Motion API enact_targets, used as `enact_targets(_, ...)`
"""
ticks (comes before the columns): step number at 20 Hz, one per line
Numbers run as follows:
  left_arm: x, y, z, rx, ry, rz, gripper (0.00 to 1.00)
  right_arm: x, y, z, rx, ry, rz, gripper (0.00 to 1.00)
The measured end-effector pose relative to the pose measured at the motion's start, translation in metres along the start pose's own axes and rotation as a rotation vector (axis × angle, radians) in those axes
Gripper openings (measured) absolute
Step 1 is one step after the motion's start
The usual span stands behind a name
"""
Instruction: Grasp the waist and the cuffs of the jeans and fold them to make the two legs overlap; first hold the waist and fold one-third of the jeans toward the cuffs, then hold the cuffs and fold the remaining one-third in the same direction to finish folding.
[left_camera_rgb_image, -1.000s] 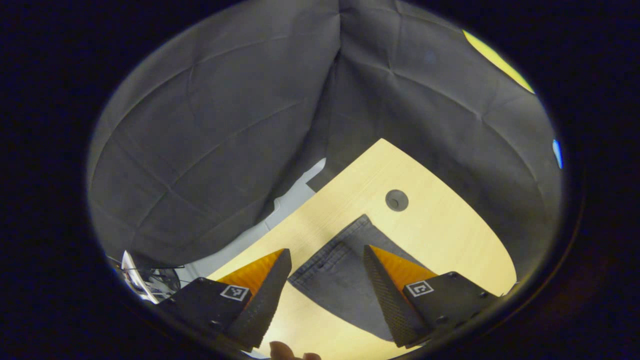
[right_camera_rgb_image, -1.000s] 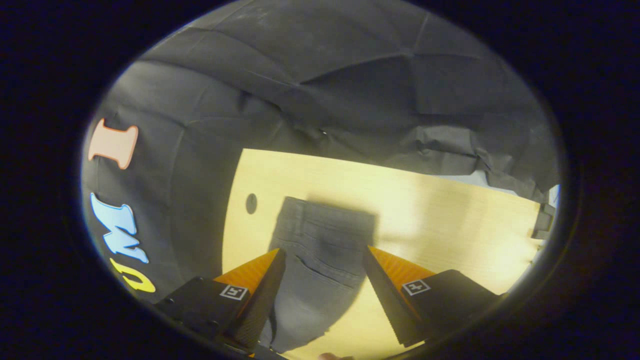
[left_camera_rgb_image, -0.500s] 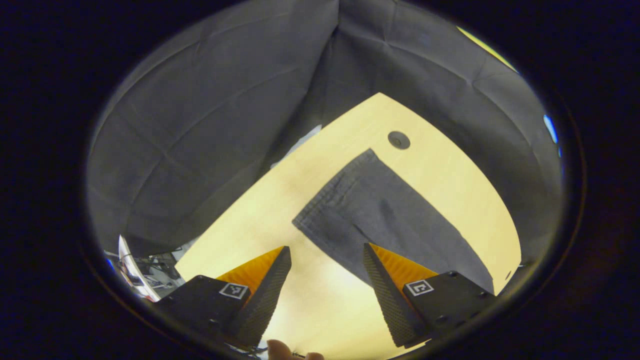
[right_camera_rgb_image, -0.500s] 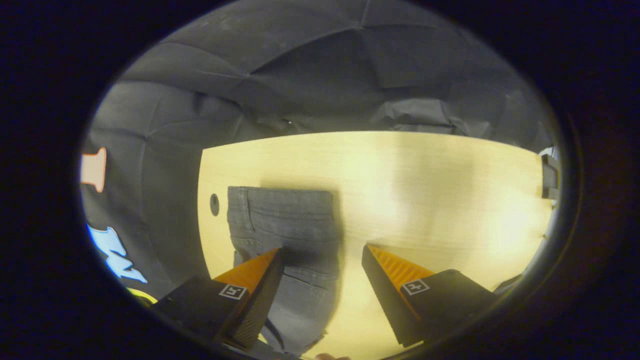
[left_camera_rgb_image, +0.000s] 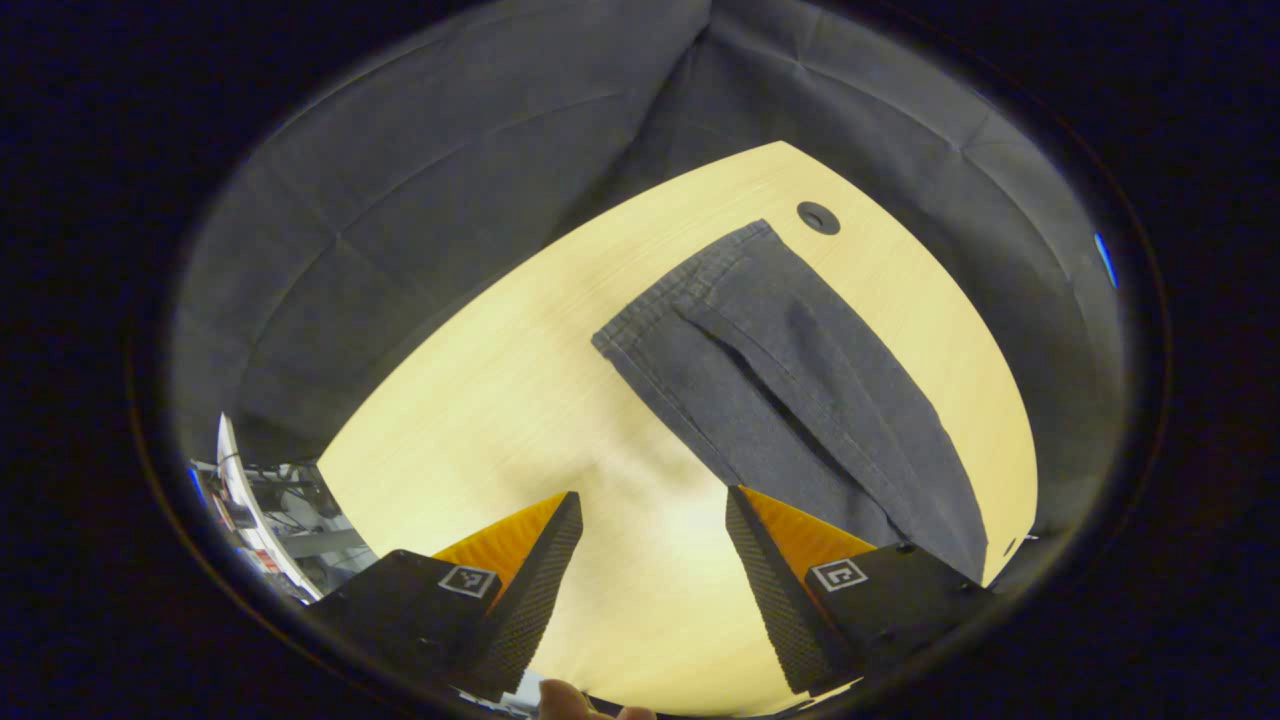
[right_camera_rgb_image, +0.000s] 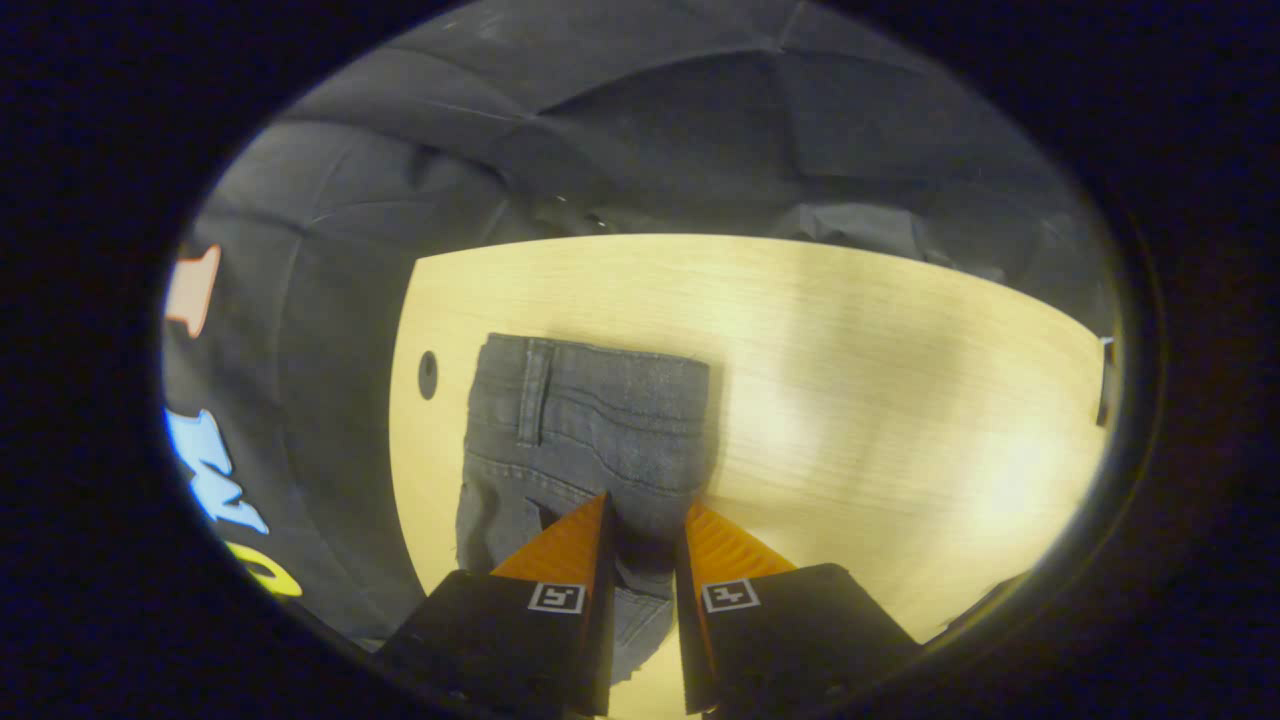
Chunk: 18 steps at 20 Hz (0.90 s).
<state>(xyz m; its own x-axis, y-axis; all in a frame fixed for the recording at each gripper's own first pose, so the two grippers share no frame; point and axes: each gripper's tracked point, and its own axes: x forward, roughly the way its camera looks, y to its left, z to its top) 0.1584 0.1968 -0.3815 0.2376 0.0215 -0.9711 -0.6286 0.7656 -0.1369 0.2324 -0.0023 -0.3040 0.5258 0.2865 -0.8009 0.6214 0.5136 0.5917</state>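
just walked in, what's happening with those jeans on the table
A person is folding grey jeans on a wooden table with a handheld gripper in each hand. The jeans lie flat, legs apparently already overlapped. The right gripper has its fingers nearly closed near the waist end; whether they pinch the cloth is unclear. The left gripper hangs open over bare table beside the cuffs.

Light from above gives soft glare on the pale table (right_camera_rgb_image: 900, 400); its edges bend from fisheye distortion, and both views are slightly blurred.
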Motion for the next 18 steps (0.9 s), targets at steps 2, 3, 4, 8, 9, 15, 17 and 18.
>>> enact_targets(2, 0.006, -0.001, -0.006, -0.018, 0.005, -0.012, 0.99, -0.018, 0.018, 0.002, -0.071, -0.054, 0.057, 0.27)
enact_targets(3, 0.007, -0.001, -0.008, -0.021, 0.011, -0.015, 0.99, -0.031, 0.032, 0.000, -0.104, -0.080, 0.091, 0.27)
enact_targets(4, 0.010, -0.001, -0.010, -0.022, 0.021, -0.024, 0.98, -0.047, 0.049, -0.005, -0.145, -0.106, 0.146, 0.27)
enact_targets(8, 0.018, 0.007, -0.008, -0.046, 0.043, -0.023, 0.98, -0.103, 0.126, -0.049, -0.295, -0.182, 0.349, 0.26)
enact_targets(9, 0.019, 0.008, -0.006, -0.051, 0.053, -0.031, 0.98, -0.116, 0.146, -0.067, -0.336, -0.193, 0.388, 0.26)
enact_targets(15, 0.014, 0.014, 0.010, -0.039, 0.075, -0.074, 0.99, -0.140, 0.237, -0.208, -0.572, -0.166, 0.619, 0.25)
enact_targets(17, 0.011, 0.020, 0.013, -0.063, 0.069, -0.103, 0.99, -0.116, 0.261, -0.281, -0.616, -0.057, 0.665, 0.21)
enact_targets(18, 0.010, 0.024, 0.015, -0.078, 0.065, -0.115, 0.99, -0.098, 0.262, -0.315, -0.612, 0.010, 0.662, 0.25)
